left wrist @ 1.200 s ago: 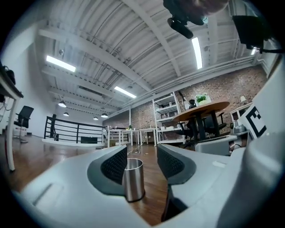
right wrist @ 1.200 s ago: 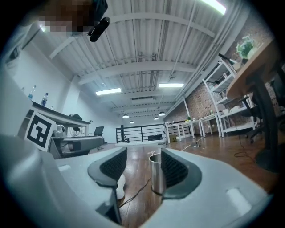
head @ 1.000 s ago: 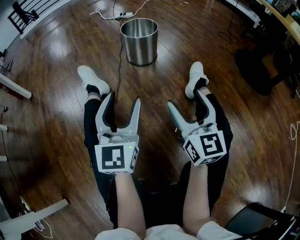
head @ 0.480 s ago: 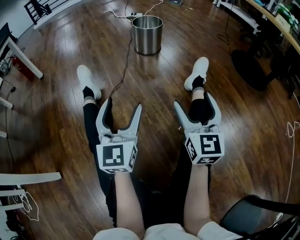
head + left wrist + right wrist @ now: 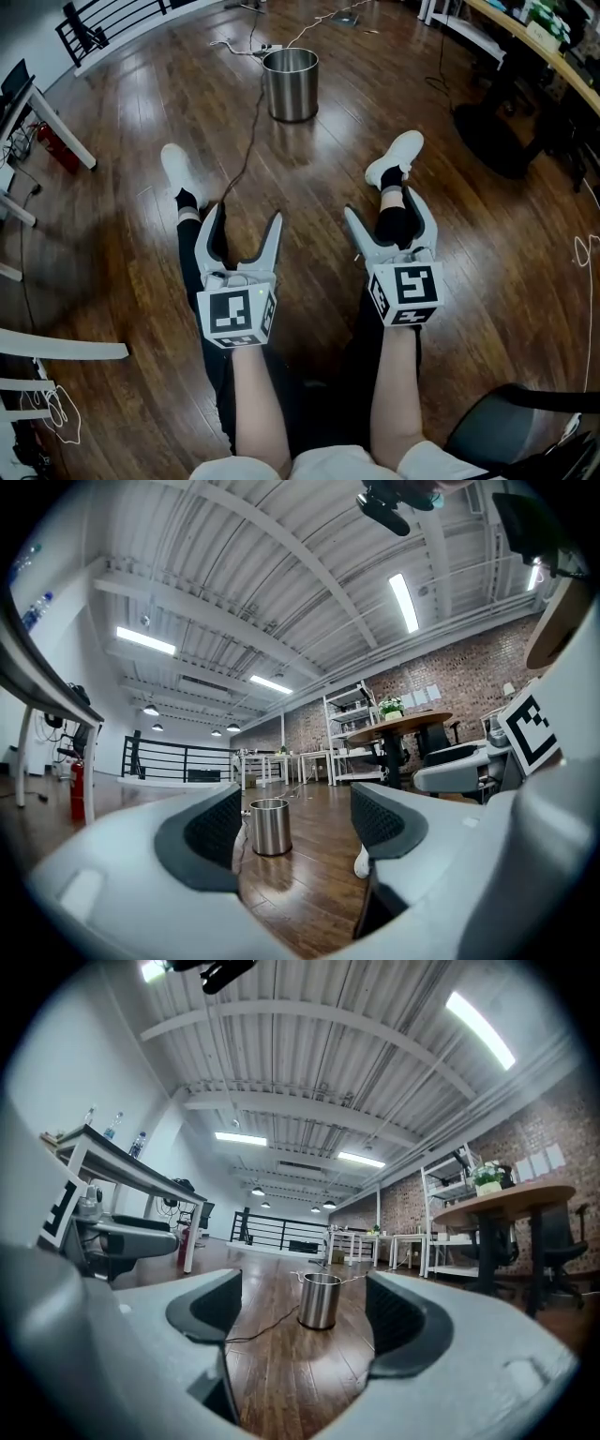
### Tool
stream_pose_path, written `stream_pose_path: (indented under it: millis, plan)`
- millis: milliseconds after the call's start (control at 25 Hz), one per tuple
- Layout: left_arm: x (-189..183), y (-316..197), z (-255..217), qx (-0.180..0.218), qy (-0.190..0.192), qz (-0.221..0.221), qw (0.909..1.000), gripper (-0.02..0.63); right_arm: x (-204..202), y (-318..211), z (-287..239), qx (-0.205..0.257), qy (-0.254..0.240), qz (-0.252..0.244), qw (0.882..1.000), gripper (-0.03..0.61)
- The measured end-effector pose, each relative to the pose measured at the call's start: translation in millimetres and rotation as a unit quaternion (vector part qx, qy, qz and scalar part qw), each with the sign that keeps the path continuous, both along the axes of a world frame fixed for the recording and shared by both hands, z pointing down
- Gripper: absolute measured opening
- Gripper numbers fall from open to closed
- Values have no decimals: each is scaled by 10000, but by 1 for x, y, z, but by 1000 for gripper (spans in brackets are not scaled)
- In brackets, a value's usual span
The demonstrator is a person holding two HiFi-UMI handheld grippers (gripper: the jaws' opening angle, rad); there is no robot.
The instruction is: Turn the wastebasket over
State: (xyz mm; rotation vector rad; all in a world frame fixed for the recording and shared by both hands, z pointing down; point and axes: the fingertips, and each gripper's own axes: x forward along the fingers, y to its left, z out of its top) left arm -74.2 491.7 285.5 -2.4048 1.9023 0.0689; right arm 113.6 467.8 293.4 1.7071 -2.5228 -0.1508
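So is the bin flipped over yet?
Doesn't look like it. Done: nothing that shows. The steel wastebasket stands on the wood floor with its open mouth up, well ahead of both grippers. In hand: nothing. The left gripper and right gripper have just been opening their jaws, with nothing between them. Probably left: reach it, grip it, tip it upside down.

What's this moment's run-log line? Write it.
wastebasket: upright, untouched | left hand-held gripper: jaws just opened, empty | right hand-held gripper: jaws just opened, empty
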Motion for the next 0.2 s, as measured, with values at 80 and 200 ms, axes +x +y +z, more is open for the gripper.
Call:
stream_pose_path:
  millis: [80,200]
  plan:
    - [2,1,-2,8,-12,-2,10000,377,4,2,-5,32,-4,21,10000,393]
    - [4,2,-3,-9,-24,2,10000,376,10,3,-9,34,-41,64,10000,393]
